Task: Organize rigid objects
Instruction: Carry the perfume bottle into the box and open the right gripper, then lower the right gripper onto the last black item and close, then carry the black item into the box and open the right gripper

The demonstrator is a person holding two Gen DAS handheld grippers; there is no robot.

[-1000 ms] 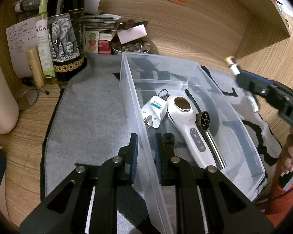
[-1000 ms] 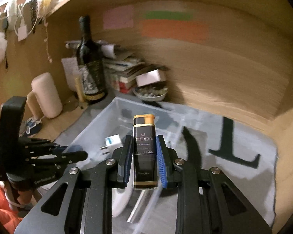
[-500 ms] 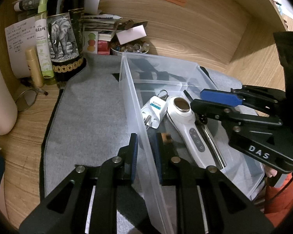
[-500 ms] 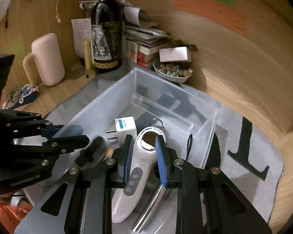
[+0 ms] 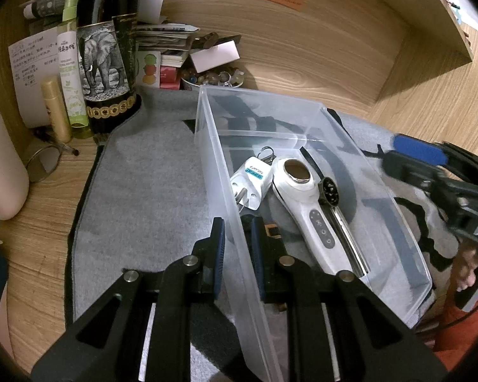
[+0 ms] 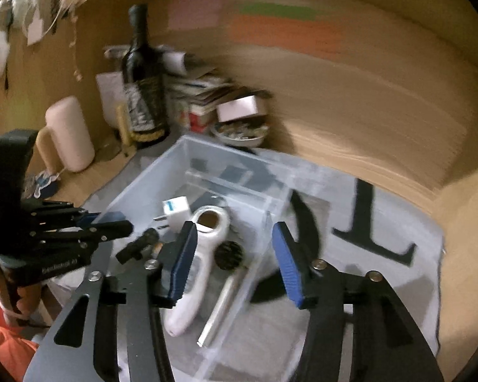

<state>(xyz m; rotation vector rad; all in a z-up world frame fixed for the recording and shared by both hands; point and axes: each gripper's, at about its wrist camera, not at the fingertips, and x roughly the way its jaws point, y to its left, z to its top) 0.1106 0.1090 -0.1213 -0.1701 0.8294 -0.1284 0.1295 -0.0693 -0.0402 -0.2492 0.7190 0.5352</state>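
I keep the left tool (image 5: 235, 235) clamped on the clear bin (image 5: 207, 146) wall at six o'clock. My right tool (image 6: 234, 254) is opening, empty, above the white massager (image 5: 305, 203). If my clamp slips, the bin could skid.

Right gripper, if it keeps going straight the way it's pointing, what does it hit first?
Probably the white handheld device lying in the clear plastic bin. The right gripper is opening, empty, and aims down into the bin. Blur leaves depth uncertain.
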